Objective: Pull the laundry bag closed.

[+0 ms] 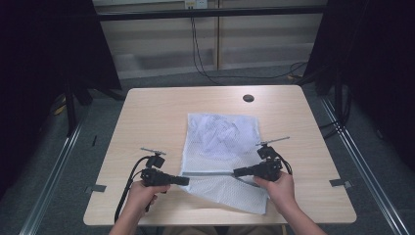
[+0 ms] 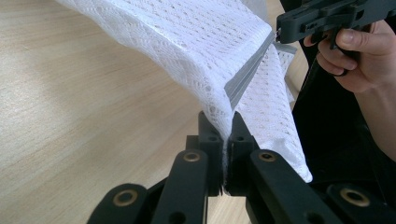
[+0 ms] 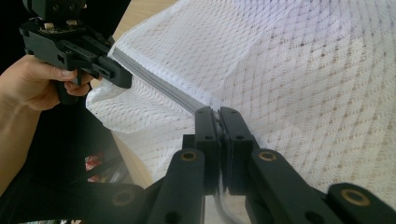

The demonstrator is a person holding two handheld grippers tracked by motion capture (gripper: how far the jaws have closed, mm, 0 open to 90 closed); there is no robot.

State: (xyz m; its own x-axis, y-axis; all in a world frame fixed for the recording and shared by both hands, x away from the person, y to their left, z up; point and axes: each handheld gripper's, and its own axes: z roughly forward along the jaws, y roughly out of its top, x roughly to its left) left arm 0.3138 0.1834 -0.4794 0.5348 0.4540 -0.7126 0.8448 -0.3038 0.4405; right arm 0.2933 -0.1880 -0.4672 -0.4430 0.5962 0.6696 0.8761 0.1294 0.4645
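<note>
One white mesh bag [image 1: 220,156] stretches between my two grippers, its grey zipper edge [image 1: 208,173] pinched at one end in my left gripper [image 1: 185,180] and at the other in my right gripper [image 1: 237,172], above the table [image 1: 147,127].

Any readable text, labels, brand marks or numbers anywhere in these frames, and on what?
None can be read. The white mesh bag, its grey zipper strip, the wooden table and both black grippers, left gripper and right gripper, carry no legible marking. The wall plate at the top is too small to read.
</note>
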